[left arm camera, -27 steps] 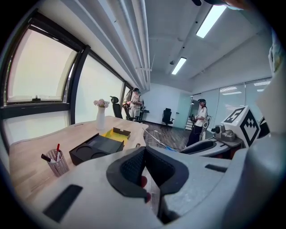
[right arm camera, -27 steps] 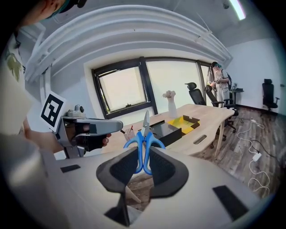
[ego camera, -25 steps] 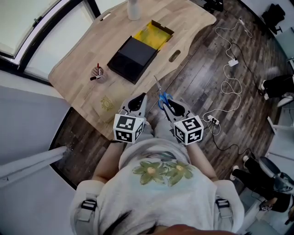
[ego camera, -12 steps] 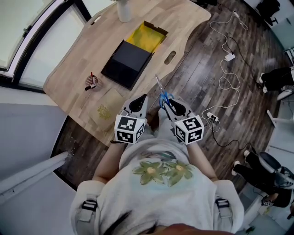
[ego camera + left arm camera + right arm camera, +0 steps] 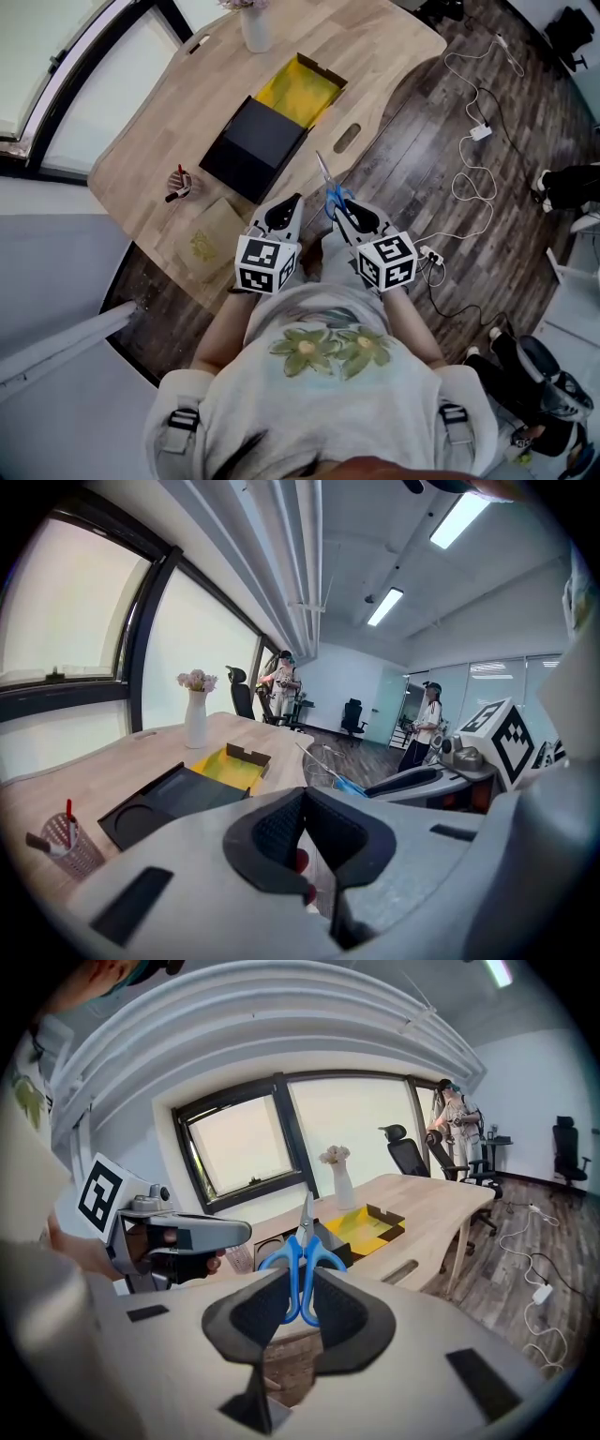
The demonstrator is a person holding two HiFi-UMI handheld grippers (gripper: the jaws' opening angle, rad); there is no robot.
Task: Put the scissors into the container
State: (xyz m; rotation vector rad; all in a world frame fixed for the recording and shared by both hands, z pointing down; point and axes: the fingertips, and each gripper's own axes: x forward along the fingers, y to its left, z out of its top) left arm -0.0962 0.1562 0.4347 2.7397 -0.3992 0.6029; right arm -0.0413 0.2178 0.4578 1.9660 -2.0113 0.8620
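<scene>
The right hand-held gripper (image 5: 345,208) was clamped on the blue handles of the scissors (image 5: 333,194). The blades pointed forward, away from the person, a hold judged suitable for presenting them tip-first. The scissors were in the air short of the wooden surface (image 5: 150,131), well apart from the open yellow-lined box (image 5: 298,86), the likely container. The left hand-held gripper (image 5: 289,204) was closed on nothing and held alongside, apparently idle.

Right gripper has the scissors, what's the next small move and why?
Probably carry the right gripper forward and left toward the mesh cup: its jaws are shut on the scissors' blue handles, but it hangs over the floor, short of the table.
</scene>
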